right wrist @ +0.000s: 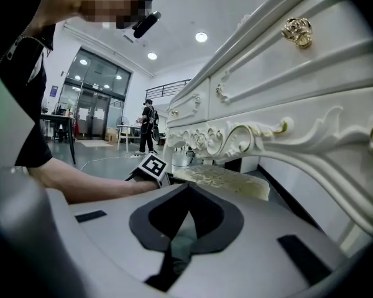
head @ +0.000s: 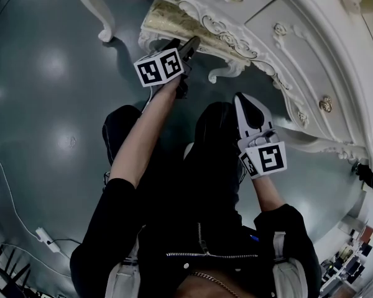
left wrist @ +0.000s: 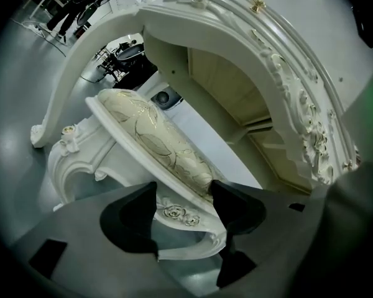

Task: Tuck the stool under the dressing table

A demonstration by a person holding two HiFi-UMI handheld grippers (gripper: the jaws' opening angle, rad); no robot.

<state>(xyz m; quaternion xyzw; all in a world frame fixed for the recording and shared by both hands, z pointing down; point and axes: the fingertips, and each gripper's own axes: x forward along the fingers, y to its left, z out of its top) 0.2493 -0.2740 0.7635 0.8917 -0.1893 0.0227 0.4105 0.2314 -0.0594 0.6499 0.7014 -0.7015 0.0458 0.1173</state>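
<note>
The white carved stool (head: 168,20) with its cream cushion (left wrist: 155,135) stands partly beneath the ornate white dressing table (head: 267,17). My left gripper (head: 191,42) is held out to the stool's near corner. Its jaws stand wide and are shut on the seat's edge (left wrist: 183,213), where a carved rose sits between the pads. In the left gripper view the table's arch (left wrist: 248,48) curves over the stool. My right gripper (head: 244,98) hangs shut and holds nothing, beside the table's drawer front (right wrist: 280,85). It (right wrist: 188,188) looks toward the cushion (right wrist: 224,180) and the left gripper's marker cube (right wrist: 152,166).
A curved table leg (head: 102,17) stands left of the stool on the grey floor (head: 43,92). A cable with a power strip (head: 46,238) lies at the lower left. A person (right wrist: 148,126) stands far back in the room, near desks.
</note>
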